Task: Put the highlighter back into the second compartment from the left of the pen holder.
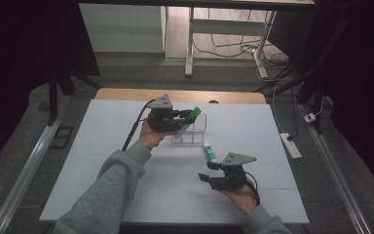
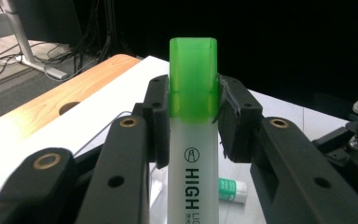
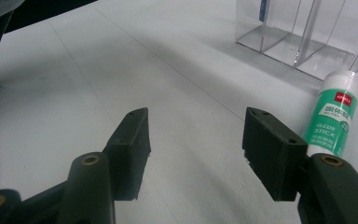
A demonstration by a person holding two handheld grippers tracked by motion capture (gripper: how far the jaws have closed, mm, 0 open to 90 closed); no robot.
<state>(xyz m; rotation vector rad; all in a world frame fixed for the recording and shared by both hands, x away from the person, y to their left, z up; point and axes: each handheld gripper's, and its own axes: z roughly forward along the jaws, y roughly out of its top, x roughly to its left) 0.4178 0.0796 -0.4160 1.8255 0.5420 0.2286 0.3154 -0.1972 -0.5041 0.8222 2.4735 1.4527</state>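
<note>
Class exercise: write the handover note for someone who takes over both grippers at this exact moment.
Left gripper: shut on the green highlighter, held above the clear organizer.
Right gripper: open, nothing between its jaws, low over the white table.
Glue stick: lying on the table beside the organizer.
Done: highlighter picked up.
Left, most likely: put the highlighter into a compartment, then pick up the glue stick.

The highlighter (image 2: pixel 193 140) had a translucent green cap and a white barrel printed "HIGH" in black. It was clamped between the left tool (image 2: pixel 193 116) pads, cap end outward, raised above the white bench (image 1: pixel 126 146) beside the clear organizer (image 1: pixel 195 129).
</note>
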